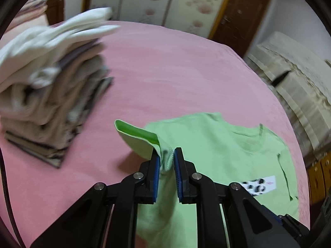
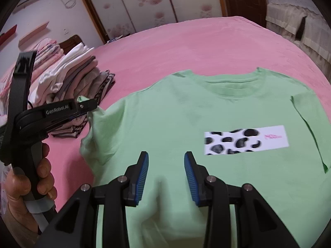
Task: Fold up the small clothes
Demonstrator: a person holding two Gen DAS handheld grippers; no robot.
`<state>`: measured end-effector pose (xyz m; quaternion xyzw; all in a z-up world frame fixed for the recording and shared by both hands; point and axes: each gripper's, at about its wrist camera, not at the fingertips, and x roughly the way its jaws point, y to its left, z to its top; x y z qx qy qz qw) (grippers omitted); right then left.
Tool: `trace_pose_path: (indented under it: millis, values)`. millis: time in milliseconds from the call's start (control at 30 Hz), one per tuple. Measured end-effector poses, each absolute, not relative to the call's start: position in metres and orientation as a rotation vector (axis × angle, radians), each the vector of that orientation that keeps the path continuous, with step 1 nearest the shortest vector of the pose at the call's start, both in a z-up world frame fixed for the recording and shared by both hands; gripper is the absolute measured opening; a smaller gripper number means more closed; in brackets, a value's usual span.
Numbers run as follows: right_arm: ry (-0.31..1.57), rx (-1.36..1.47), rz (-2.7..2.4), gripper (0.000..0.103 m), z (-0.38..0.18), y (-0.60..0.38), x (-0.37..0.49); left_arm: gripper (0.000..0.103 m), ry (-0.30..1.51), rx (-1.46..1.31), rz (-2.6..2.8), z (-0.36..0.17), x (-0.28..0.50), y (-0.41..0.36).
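A light green T-shirt (image 2: 186, 111) with a white black-spotted print (image 2: 246, 139) lies front up on the pink bed (image 2: 165, 41). Its right sleeve is folded in. My left gripper (image 1: 167, 159) is shut on the shirt's left sleeve (image 1: 142, 140) and lifts it off the bed; it also shows in the right wrist view (image 2: 89, 105), held by a hand. The shirt (image 1: 217, 144) spreads to the right of it. My right gripper (image 2: 166, 161) is open and empty above the shirt's lower middle.
A stack of folded clothes (image 1: 45, 86) sits on the bed to the left, also seen in the right wrist view (image 2: 78, 82). Wardrobe doors (image 2: 155, 0) and a brown door (image 1: 238, 14) stand behind. A covered piece of furniture (image 1: 293, 86) is at the right.
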<state>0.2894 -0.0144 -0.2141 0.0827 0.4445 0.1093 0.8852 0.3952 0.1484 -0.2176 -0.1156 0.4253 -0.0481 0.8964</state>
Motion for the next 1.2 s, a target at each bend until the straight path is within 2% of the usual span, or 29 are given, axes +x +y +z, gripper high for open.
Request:
trace_pose_path:
  millis: [33,67,100,133,167,367,600,767,1000,1200]
  values:
    - [0.924,0.177,0.221,0.036,-0.214,-0.019,0.289,0.012,0.889,-0.229,-0.116,-0.218,0.397,0.137]
    - [0.925,0.183,0.213,0.036,-0.214,-0.025,0.288,0.022,0.907,-0.219,-0.135,-0.220,0.400,0.125]
    - [0.926,0.187,0.205,0.036,-0.214,-0.030,0.287,0.040,0.943,-0.214,-0.171,-0.225,0.403,0.110]
    - [0.926,0.190,0.198,0.036,-0.214,-0.035,0.287,0.051,0.964,-0.213,-0.190,-0.229,0.400,0.108]
    - [0.926,0.195,0.188,0.036,-0.214,-0.041,0.286,0.057,0.986,-0.209,-0.208,-0.233,0.400,0.099]
    - [0.913,0.188,0.158,0.036,-0.208,-0.063,0.284,0.057,0.939,-0.252,-0.162,-0.232,0.384,0.097]
    - [0.900,0.177,0.179,0.036,-0.201,-0.061,0.291,0.057,0.893,-0.374,-0.042,-0.221,0.351,0.170]
    - [0.903,0.142,0.241,0.036,-0.197,-0.044,0.305,0.056,0.925,-0.384,0.003,-0.233,0.328,0.202]
    - [0.934,0.052,0.312,0.036,-0.191,-0.013,0.358,0.034,1.002,-0.423,-0.054,-0.267,0.309,0.206]
    - [0.936,0.041,0.316,0.036,-0.193,-0.003,0.366,0.033,1.009,-0.372,-0.134,-0.274,0.304,0.186]
